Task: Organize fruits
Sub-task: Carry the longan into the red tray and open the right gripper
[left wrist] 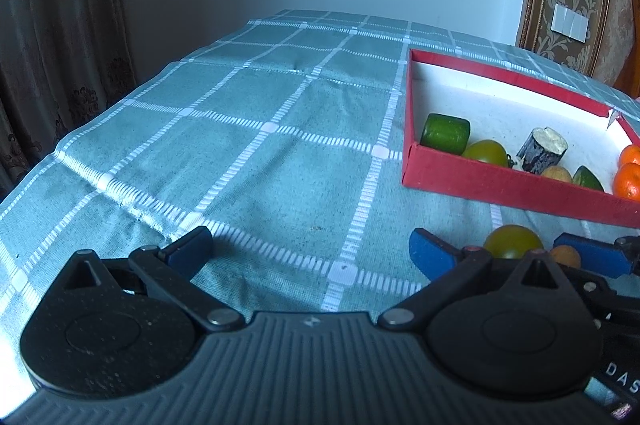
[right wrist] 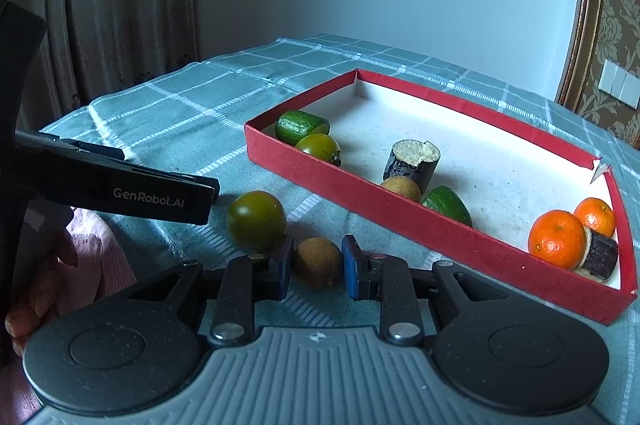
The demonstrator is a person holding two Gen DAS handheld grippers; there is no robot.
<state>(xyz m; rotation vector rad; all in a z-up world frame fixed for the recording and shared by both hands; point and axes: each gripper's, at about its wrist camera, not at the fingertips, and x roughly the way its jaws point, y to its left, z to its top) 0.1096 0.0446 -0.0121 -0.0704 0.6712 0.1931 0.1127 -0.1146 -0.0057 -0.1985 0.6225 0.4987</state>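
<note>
On the checked cloth (right wrist: 168, 97) beside the red box (right wrist: 360, 201), right gripper (right wrist: 316, 261) sitting with jaws apart around a brown fruit (right wrist: 318, 261), not clamping, left gripper (left wrist: 310, 245) hovering wide open, holding nothing.

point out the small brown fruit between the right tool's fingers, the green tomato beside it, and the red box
small brown fruit (right wrist: 318, 262), right wrist view, centre of its skin
green tomato (right wrist: 256, 220), right wrist view, its middle
red box (right wrist: 400, 221), right wrist view, near wall
</note>
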